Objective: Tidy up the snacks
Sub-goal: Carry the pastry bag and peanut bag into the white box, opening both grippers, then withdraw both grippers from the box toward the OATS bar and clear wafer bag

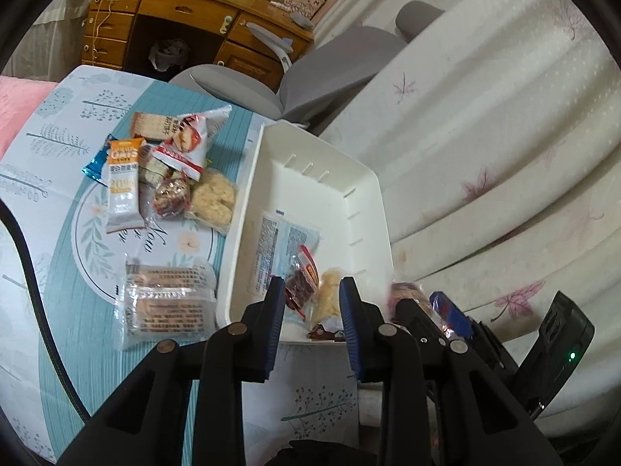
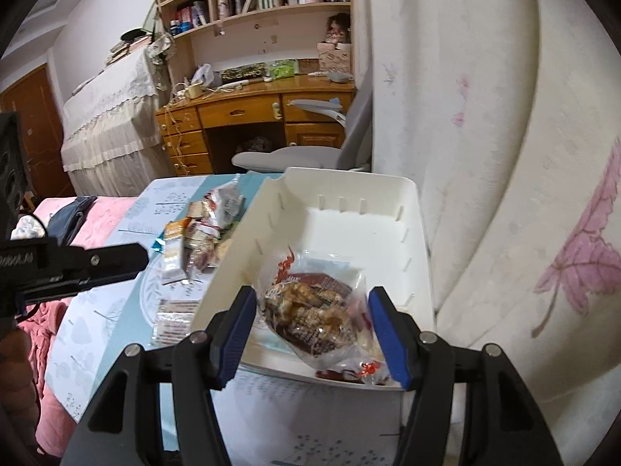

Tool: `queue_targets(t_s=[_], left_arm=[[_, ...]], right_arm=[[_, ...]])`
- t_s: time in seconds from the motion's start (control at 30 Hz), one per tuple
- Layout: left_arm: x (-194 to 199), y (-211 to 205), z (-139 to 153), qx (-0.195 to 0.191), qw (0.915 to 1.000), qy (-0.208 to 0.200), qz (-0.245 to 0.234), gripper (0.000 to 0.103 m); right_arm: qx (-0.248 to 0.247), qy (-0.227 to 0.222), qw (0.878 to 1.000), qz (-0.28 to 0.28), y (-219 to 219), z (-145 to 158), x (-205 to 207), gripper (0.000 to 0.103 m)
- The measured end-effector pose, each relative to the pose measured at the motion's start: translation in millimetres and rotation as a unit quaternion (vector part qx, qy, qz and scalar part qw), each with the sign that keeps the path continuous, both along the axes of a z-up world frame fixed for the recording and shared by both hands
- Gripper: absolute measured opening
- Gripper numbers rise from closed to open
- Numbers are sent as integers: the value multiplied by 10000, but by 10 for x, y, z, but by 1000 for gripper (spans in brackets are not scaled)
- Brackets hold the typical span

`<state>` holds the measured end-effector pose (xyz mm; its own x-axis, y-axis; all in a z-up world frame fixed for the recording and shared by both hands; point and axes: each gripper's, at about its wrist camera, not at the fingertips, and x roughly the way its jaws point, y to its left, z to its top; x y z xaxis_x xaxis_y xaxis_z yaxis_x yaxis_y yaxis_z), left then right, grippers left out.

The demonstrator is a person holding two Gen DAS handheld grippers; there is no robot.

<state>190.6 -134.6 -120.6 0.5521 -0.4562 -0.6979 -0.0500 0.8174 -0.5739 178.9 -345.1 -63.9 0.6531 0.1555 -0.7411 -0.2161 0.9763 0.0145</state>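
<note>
Your left gripper (image 1: 310, 291) hangs over the near edge of the white rectangular plastic bin (image 1: 372, 194). Its blue fingers stand a narrow gap apart and pinch nothing. Behind that gap, in the bin, lie a flat pale-blue printed packet (image 1: 287, 240), a clear packet of dark red fruit (image 1: 300, 287) and a pale yellow wrapped pastry (image 1: 330, 291).

Your right gripper (image 2: 312, 299) is over the same near end, fingers spread. A clear packet of brown nut brittle (image 2: 314, 318) sits between them; I cannot tell whether the pads touch it.

The bin takes up the right side of the worktop with the teal-and-white leaf-print cloth (image 1: 58, 163). To its left lies the loose pile of snack packets (image 1: 170, 171), among them an orange-and-white oat bar (image 1: 123, 186). Lower in the frame, two clear-wrapped biscuit packs (image 1: 167, 303) lie just beside the bin wall. A cream padded cover with pink leaves (image 1: 504, 155) crowds the bin's right side. A grey chair (image 1: 330, 70) stands beyond its far end.
</note>
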Motion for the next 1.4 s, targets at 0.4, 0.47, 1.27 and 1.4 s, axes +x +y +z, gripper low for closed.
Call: queue_targets(t_s=[0.4,0.47,1.27,1.4], left_arm=[[-48,-12,-65,413,9988,272,-29,47],[-78,36,-84,487,9982,347,-10,55],[-337,1140,-259,991,9883,934,-687,75],[-309,1391,-292,1122,9850,989,-858,77]], right_arm=[[99,471,9988,-51,-71,-153,62,78],[165,578,9982,-87,-58,-181,64,78],[1252,2216,9474,-1938,376,-466,-126,84],[1424,2523,9280,-2341,550,-558,-176,85]])
